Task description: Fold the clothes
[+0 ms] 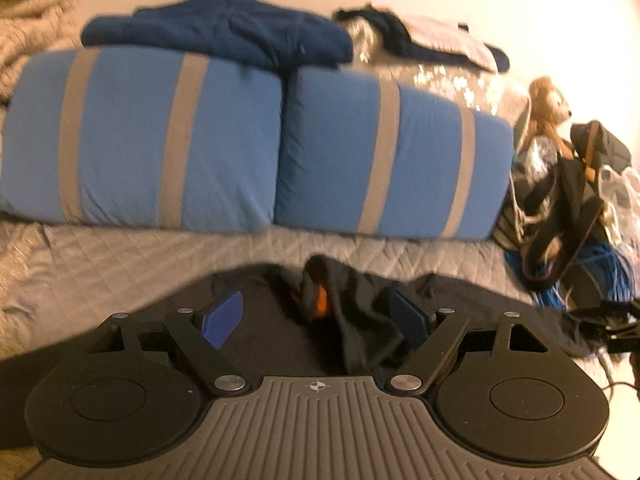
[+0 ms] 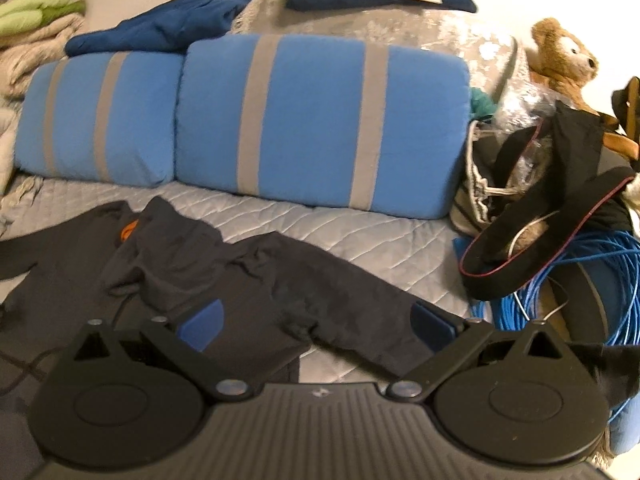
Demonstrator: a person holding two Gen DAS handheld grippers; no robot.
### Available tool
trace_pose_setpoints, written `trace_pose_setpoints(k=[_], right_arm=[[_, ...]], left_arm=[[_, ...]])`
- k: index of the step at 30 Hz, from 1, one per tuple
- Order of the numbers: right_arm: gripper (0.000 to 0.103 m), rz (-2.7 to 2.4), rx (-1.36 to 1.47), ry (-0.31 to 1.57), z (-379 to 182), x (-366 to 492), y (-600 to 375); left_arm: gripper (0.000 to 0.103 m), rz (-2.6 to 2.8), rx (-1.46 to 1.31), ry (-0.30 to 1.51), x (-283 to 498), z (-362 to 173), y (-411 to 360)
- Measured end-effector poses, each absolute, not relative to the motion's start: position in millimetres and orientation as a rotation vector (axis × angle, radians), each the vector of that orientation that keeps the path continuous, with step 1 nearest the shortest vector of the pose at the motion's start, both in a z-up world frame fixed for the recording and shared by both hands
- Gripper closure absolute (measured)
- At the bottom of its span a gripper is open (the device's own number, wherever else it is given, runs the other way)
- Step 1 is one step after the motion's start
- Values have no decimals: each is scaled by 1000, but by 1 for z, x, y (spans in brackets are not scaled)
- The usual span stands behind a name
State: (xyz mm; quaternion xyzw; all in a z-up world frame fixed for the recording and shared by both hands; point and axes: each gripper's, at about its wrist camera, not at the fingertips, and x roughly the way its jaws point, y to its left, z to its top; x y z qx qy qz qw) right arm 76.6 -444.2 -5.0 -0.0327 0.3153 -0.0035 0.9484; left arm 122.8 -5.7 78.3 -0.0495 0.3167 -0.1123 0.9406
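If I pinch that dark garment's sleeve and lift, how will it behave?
Probably floppy: the dark garment lies wrinkled and bunched on the quilt. Its sleeve would likely drape and drag the body along. It looks thin, so likely light.

Garment [image 2: 224, 280] on bed [image 2: 360, 236], pillows [image 2: 312, 120] behind, cable coil [image 2: 560, 280] right

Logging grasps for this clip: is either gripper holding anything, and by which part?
Nothing is held. The left gripper and right gripper are both open above the dark garment on the bed, gripping no fabric.
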Motion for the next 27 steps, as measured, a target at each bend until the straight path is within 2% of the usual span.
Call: trace_pose_setpoints(k=[16,27], right_arm=[[0,159,-109,698,-38,81,-394],[0,221,-118,715,-47,87,-372]], left_arm=[[21,-306,-118,717,152,37,-20],[21,-301,-247,755,182,12,-3]])
